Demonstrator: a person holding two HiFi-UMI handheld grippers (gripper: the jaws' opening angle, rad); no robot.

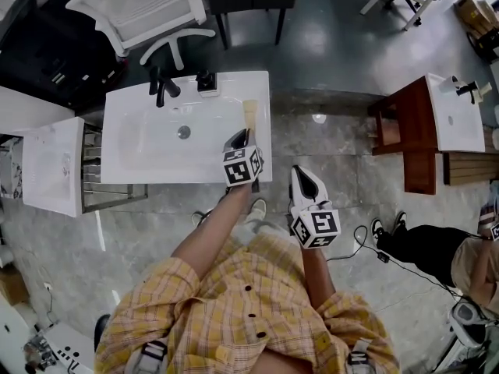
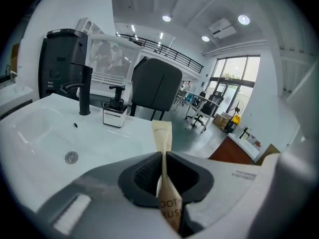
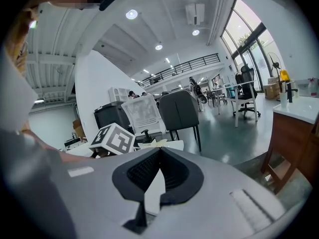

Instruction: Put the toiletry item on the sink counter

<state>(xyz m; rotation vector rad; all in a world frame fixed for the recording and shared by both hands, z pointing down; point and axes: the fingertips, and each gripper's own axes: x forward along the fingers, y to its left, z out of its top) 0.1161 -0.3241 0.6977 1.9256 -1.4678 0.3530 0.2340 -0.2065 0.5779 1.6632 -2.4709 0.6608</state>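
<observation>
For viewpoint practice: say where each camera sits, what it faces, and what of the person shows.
Head view: on the head, steeply down at sink counter; shirt, forearms.
Left gripper view: on left gripper, across the basin; no body.
Right gripper view: on right gripper, toward a chair; forearm.
Shared by head view and left gripper view: the toothbrush packet.

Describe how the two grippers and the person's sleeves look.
The left gripper and the right gripper look alike: light grey shells, black ribbed pads lining the jaws, and a white cube with black square markers on each. The person wears a yellow plaid shirt with dark buttons and sleeves that end near the elbow.
</observation>
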